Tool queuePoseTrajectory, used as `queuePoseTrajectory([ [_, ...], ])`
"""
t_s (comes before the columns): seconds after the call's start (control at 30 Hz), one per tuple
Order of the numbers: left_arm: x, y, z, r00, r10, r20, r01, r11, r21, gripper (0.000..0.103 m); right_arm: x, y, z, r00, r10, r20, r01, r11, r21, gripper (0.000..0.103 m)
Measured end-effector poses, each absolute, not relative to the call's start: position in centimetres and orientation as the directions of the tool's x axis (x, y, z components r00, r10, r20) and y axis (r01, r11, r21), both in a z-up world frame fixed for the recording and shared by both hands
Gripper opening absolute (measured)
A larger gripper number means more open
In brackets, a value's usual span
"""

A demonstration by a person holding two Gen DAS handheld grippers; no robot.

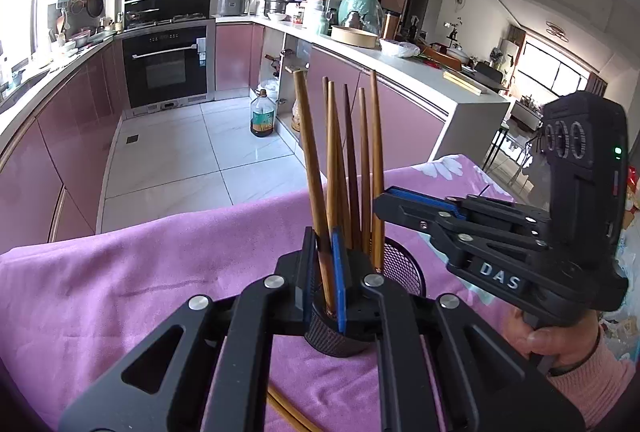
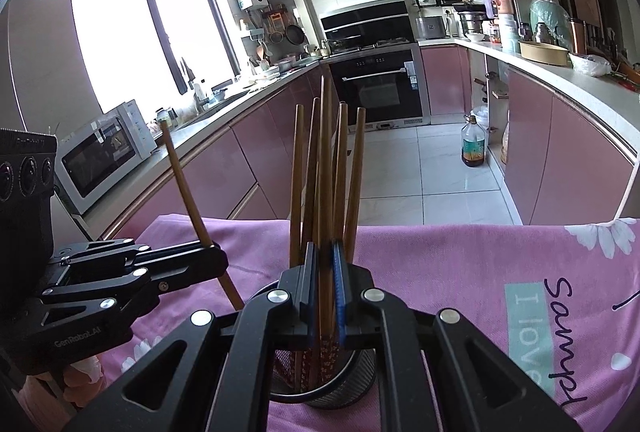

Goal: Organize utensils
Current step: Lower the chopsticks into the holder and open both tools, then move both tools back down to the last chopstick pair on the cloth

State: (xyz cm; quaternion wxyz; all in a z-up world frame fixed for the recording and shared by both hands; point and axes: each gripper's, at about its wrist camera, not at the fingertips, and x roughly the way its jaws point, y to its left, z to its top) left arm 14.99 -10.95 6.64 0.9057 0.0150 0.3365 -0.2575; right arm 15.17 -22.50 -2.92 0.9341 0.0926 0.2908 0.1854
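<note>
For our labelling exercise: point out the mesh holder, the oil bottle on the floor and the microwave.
mesh holder (image 1: pixel 404 266), left wrist view, right rim.
oil bottle (image 2: pixel 474 148), right wrist view, body.
microwave (image 2: pixel 102 152), right wrist view, door.

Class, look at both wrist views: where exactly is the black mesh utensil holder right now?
The black mesh holder stands upright on the pink cloth, directly below the right gripper in the right wrist view, with several wooden chopsticks standing in it.

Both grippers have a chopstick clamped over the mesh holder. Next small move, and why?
Probably open the right gripper first: its chopstick already stands upright with its tip down inside the mesh holder among the others. The left gripper holds its chopstick tilted, tip apparently at the rim, so it likely needs lowering first.
</note>
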Motion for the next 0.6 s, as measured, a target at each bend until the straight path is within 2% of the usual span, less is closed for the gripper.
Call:
queuePoseTrajectory([
  [0.47,15.4,-9.8,5.5,0.655,-0.455,-0.603,0.447,0.877,-0.176,0.016,14.3,-23.3,-3.1,0.773,0.391,-0.499,-0.279,0.917,0.286,0.012],
  [0.6,14.4,-8.4,5.8,0.689,-0.444,-0.573,0.426,0.888,-0.176,0.026,13.9,-23.6,-3.1,0.775,0.393,-0.494,-0.279,0.915,0.291,0.013],
])
